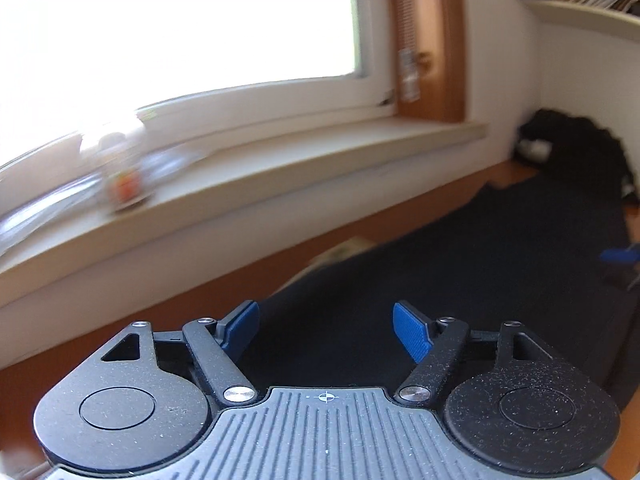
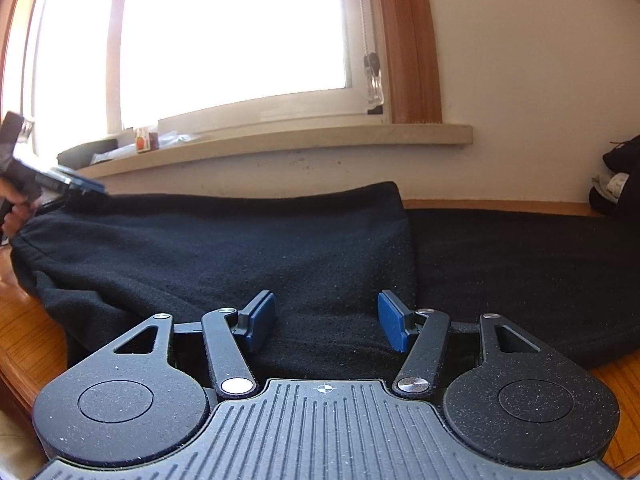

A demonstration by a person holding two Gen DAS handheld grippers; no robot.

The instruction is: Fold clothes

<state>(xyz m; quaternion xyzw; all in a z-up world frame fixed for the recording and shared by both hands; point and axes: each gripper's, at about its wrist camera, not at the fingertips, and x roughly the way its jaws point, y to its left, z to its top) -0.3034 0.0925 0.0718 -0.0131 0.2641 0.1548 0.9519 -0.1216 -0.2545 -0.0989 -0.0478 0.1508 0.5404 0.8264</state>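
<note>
Right gripper (image 2: pixel 326 320) pointed slightly downward, low over the near edge of the black garment (image 2: pixel 240 248), pads spread with fabric beneath them, not pinched. Garment lay flat on the wooden table (image 2: pixel 24 332), reaching toward the wall under the window sill (image 2: pixel 280 140). Left gripper (image 1: pixel 326 330), tilted downward over the garment's left end, was spread and empty; a hand (image 2: pixel 14 212) gripped its handle.
</note>
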